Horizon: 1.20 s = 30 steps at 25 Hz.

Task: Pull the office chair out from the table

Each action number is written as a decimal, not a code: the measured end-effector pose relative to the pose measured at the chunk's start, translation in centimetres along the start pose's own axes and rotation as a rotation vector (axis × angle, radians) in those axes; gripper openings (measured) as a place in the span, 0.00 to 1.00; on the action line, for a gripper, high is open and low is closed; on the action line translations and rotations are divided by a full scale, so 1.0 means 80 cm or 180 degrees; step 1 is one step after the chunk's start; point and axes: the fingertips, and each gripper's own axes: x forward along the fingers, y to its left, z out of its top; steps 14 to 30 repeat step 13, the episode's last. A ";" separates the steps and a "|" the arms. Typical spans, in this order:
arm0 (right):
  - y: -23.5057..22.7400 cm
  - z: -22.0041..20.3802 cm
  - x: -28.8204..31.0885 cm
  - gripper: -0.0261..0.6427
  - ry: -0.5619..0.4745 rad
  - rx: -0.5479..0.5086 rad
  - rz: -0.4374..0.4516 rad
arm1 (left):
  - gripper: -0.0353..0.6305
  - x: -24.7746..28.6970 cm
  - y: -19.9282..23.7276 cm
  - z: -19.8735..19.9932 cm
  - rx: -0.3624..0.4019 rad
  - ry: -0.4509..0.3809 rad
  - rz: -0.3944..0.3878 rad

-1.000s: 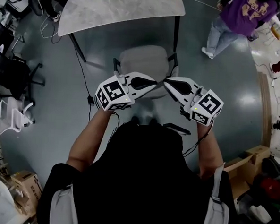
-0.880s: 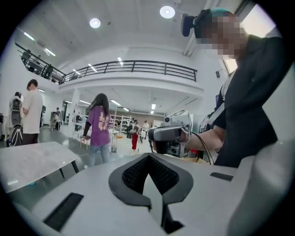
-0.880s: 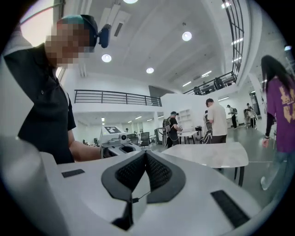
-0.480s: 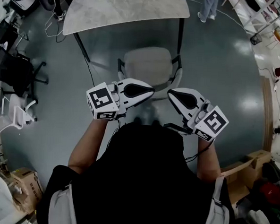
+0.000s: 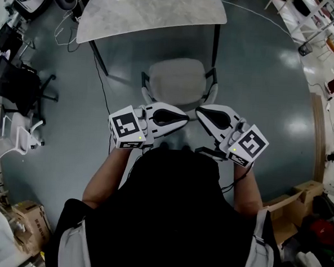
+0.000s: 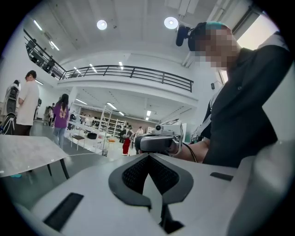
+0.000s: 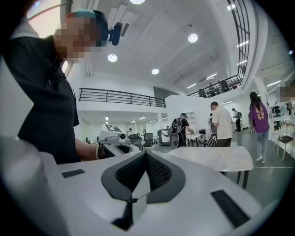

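Observation:
The pale grey office chair (image 5: pixel 180 80) stands on the floor just in front of the marble-topped table (image 5: pixel 152 10), its seat outside the table edge. My left gripper (image 5: pixel 185 119) and right gripper (image 5: pixel 197 111) hover above the chair's near edge, held level with their tips turned toward each other. Both are shut with nothing between the jaws, and neither touches the chair. In the left gripper view my left gripper (image 6: pixel 148 159) faces the right gripper (image 6: pixel 156 142). In the right gripper view my right gripper (image 7: pixel 146 156) faces the left gripper (image 7: pixel 113 137), with the table (image 7: pixel 216 159) behind.
A black office chair (image 5: pixel 12 84) and a white chair (image 5: pixel 14 138) stand at the left. Cardboard boxes (image 5: pixel 290 200) sit at the right. A cable (image 5: pixel 104 92) trails across the floor by the table leg. Several people (image 7: pixel 223 122) stand farther off in the hall.
Both grippers have risen a little; they spread apart, then drew together again. The passer-by in purple has left the head view. The chair has not visibly moved.

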 end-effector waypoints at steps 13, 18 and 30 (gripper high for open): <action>0.010 0.018 -0.021 0.07 -0.0155 -0.0077 -0.0003 | 0.07 0.022 -0.041 0.002 0.0206 -0.0020 -0.0465; 0.010 0.018 -0.021 0.07 -0.0155 -0.0077 -0.0003 | 0.07 0.022 -0.041 0.002 0.0206 -0.0020 -0.0465; 0.010 0.018 -0.021 0.07 -0.0155 -0.0077 -0.0003 | 0.07 0.022 -0.041 0.002 0.0206 -0.0020 -0.0465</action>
